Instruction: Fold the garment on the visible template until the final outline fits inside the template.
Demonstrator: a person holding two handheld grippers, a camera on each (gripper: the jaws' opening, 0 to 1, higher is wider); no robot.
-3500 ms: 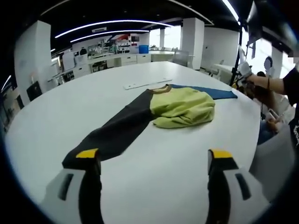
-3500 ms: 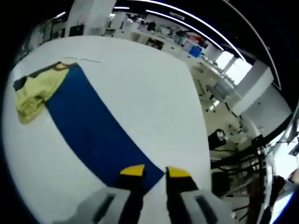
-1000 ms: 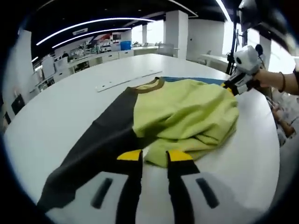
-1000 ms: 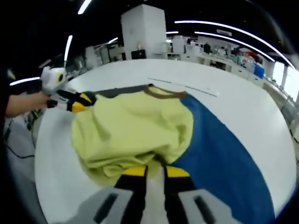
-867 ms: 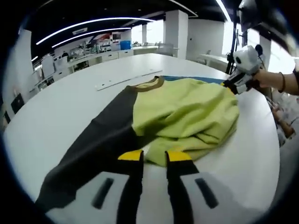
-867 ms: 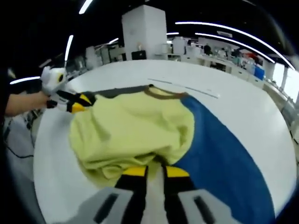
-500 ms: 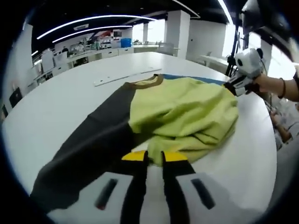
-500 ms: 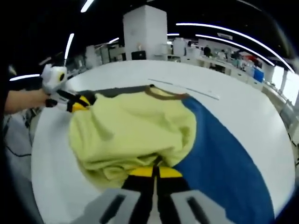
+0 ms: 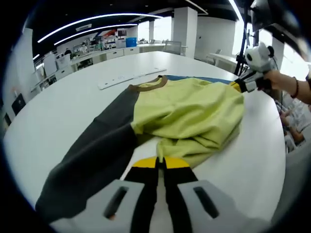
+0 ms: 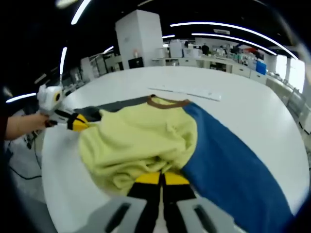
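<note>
A garment lies on the white table (image 9: 58,107): a yellow-green body (image 9: 189,114), a brown collar (image 9: 148,85), a dark grey sleeve (image 9: 95,155) and a blue sleeve (image 10: 233,160). My left gripper (image 9: 160,162) is shut on the near hem of the yellow-green body. In the right gripper view my right gripper (image 10: 161,178) is shut on the opposite hem of the bunched body (image 10: 141,141). Each gripper also shows in the other's view, held by a hand: the right gripper (image 9: 240,86) at the body's far corner, the left gripper (image 10: 77,121) at its left edge.
A flat white strip (image 9: 129,79) lies on the table beyond the collar (image 10: 167,103), also seen as the strip (image 10: 187,92). The table's edge (image 9: 279,160) runs close on the right. Desks, pillars and shelving stand in the room behind.
Both grippers' jaws have closed fully on the garment's hems. The yellow-green body has been pulled a little flatter and wider between them.
</note>
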